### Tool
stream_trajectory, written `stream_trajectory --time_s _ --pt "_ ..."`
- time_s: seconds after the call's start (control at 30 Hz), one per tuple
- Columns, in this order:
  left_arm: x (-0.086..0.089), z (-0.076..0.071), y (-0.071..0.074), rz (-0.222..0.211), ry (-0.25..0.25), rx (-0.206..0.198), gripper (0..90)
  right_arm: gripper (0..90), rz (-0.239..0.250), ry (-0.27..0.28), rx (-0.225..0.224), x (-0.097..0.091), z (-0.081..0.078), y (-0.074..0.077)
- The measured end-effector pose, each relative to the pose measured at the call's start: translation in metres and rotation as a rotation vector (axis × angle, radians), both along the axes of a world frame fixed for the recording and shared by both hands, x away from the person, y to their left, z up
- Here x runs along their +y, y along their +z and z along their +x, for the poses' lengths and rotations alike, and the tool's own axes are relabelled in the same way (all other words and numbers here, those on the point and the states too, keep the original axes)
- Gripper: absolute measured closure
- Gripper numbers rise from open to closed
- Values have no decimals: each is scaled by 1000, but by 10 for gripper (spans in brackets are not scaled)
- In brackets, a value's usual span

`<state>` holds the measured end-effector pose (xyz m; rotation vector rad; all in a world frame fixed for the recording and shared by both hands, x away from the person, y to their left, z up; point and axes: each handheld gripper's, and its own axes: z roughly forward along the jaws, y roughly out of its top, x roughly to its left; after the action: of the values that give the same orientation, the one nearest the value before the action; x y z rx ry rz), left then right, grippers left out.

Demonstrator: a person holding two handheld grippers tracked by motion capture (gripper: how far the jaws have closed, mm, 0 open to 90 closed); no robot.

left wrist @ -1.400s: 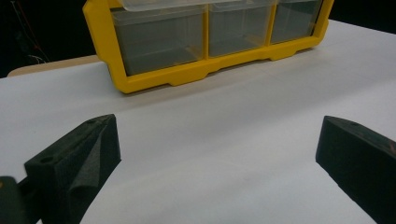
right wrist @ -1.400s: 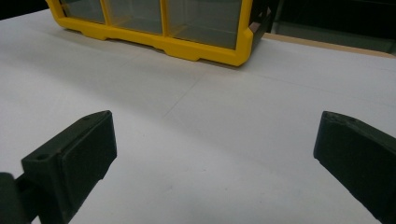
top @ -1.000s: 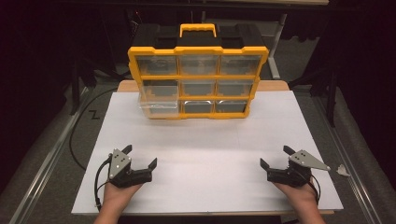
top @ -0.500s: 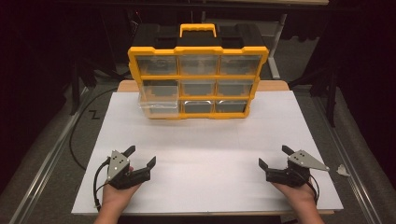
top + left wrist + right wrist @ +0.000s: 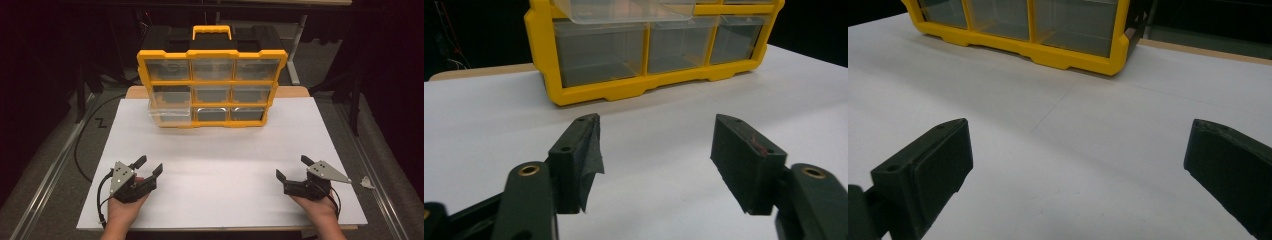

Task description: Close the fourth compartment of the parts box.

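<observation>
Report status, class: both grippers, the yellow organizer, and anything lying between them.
Left gripper open, right gripper open, both empty. Yellow organizer upright at far side, one clear drawer pulled out. White tabletop between is bare.

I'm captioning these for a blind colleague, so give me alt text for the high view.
A yellow organizer case with clear drawers stands upright at the far side of a white table, one middle-left drawer pulled partly out. Near the front edge, a person's hands hold the left gripper and right gripper, both open and empty.
</observation>
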<state>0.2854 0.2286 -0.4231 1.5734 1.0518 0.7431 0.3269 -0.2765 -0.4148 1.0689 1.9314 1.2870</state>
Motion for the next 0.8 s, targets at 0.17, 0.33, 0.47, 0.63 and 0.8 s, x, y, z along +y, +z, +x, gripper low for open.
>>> stream_trajectory --time_s 0.17,0.33,0.47,0.63,0.8 --pt "2 0 -1 -7 4 7 388 7 1 -2 1 2 3 0" --pt "2 1 -1 7 15 2 433 7 -8 1 0 3 3 -1" --pt "0 1 -1 10 8 0 515 7 -7 -3 -4 1 3 -1" --pt "-2 0 1 -9 0 -7 589 7 -12 0 -3 0 1 -1" --pt "-1 1 3 -14 23 -30 669 7 -14 -6 -22 0 -3 1"
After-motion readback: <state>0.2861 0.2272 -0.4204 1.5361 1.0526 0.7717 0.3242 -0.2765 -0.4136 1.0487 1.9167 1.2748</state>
